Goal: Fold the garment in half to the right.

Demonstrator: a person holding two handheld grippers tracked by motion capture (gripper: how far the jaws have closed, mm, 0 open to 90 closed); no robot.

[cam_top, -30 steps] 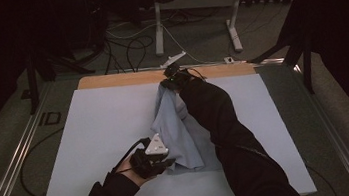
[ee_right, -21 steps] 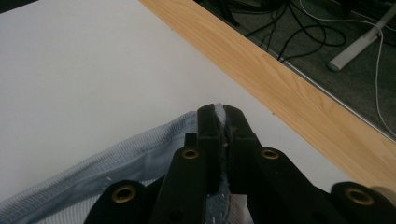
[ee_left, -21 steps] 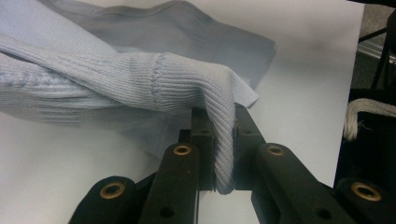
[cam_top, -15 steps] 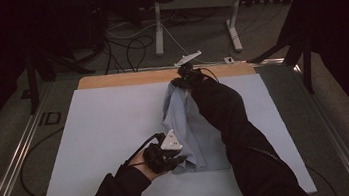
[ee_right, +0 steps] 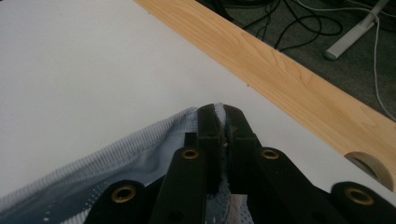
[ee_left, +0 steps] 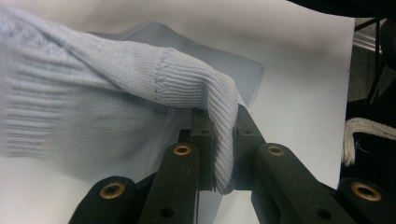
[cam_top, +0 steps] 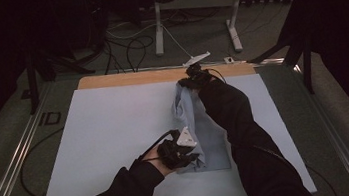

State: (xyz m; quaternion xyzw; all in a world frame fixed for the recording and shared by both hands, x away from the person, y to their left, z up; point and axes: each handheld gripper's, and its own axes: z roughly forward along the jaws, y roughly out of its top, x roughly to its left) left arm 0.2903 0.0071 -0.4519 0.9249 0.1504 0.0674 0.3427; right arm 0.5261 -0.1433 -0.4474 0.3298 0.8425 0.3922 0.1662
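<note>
Dim room: grey carpet floor [cam_top: 12, 143], tangled cables [cam_top: 131, 48], white desk legs [cam_top: 157, 19].

Counter [cam_top: 106, 136] left of pale blue garment [cam_top: 206, 129] lies bare, open passage; right sleeve [cam_top: 247, 134] crosses the garment's right side.

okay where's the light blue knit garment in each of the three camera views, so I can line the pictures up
High view: the light blue garment lies right of centre on the white table cover, stretched between the left tool and the right tool.
Left gripper view: upper left and centre, its ribbed edge pinched between the jaws.
Right gripper view: bottom left to centre, its edge clamped between the jaws.
Shared landmark: the white table cover.
</note>
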